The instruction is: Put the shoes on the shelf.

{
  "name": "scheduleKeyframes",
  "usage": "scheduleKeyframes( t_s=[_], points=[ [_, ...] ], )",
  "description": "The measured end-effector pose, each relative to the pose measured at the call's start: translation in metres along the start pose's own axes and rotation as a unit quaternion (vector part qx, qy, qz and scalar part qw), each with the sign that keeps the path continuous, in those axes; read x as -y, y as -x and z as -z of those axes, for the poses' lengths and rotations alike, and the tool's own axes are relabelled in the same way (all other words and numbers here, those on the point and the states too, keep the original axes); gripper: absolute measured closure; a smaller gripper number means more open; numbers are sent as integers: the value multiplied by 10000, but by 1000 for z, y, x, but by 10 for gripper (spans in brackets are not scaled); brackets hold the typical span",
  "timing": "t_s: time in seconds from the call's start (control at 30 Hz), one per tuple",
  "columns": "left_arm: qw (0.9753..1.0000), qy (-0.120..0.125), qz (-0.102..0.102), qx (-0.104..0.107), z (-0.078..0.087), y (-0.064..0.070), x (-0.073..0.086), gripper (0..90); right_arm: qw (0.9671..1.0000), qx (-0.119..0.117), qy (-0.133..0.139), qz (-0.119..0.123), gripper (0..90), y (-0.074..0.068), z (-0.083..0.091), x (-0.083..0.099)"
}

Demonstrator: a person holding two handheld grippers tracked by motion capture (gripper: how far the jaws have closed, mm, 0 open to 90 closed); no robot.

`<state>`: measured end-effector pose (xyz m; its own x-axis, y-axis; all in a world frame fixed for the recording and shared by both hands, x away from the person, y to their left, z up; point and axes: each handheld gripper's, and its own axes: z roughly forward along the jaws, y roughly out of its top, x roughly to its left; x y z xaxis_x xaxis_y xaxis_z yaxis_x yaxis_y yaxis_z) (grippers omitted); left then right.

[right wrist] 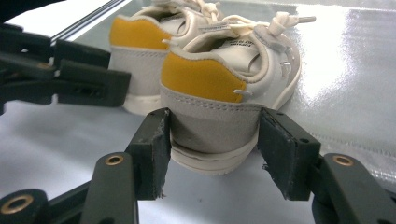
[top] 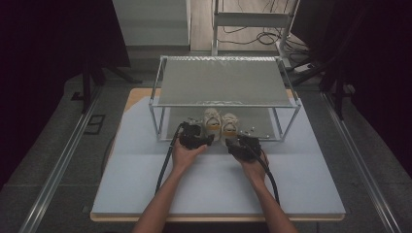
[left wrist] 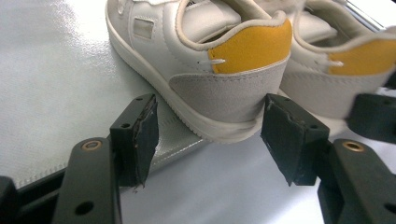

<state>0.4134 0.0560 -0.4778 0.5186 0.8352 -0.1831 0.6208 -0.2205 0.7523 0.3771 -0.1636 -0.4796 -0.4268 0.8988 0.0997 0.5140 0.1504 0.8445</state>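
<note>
Two small white sneakers with yellow heel tabs stand side by side on the lower shelf of a metal rack, heels toward me. The left shoe (top: 212, 121) (left wrist: 224, 70) has my left gripper (top: 206, 138) (left wrist: 208, 135) just behind its heel. That gripper is open and its pads are clear of the shoe. The heel of the right shoe (top: 229, 124) (right wrist: 219, 84) sits between the pads of my right gripper (top: 233, 143) (right wrist: 212, 154). Both pads press its grey sides, and the heel looks slightly raised.
The rack (top: 226, 103) has a grey top shelf over the shoes and thin corner posts at the front. It stands at the back of a white table top (top: 218, 189). Cables trail back from both grippers along the forearms.
</note>
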Motion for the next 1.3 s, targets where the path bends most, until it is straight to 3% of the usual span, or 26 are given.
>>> scheduleKeyframes(
  t_s=[0.47, 0.67, 0.73, 0.8, 1.13, 1.23, 1.3],
  points=[
    [10000, -66, -45, 39, -1, -1, -3, 375, 9999, 119, 92, 19, 442, 9, -20, -10],
    [9998, -70, -141, -102, -2, 0, -5, 367, 9999, 120, 114, 7, 445, 8, -22, -8],
    [9993, -52, -202, -295, -4, 0, -7, 382, 9999, 105, 91, 23, 447, 8, -22, -8],
    [9995, -82, -203, -217, -7, -2, -9, 385, 9999, 116, 83, 42, 448, 7, -22, -8],
    [9996, -92, -168, -213, -10, -2, -9, 392, 9998, 182, 108, -8, 447, 9, -26, -10],
    [9993, -160, -241, -240, -11, 0, -7, 351, 9997, 220, 100, -13, 437, 7, -26, -9],
    [9997, -38, -182, -134, -5, 0, -3, 319, 9996, 276, 109, -35, 405, 6, -23, -7]
  ],
)
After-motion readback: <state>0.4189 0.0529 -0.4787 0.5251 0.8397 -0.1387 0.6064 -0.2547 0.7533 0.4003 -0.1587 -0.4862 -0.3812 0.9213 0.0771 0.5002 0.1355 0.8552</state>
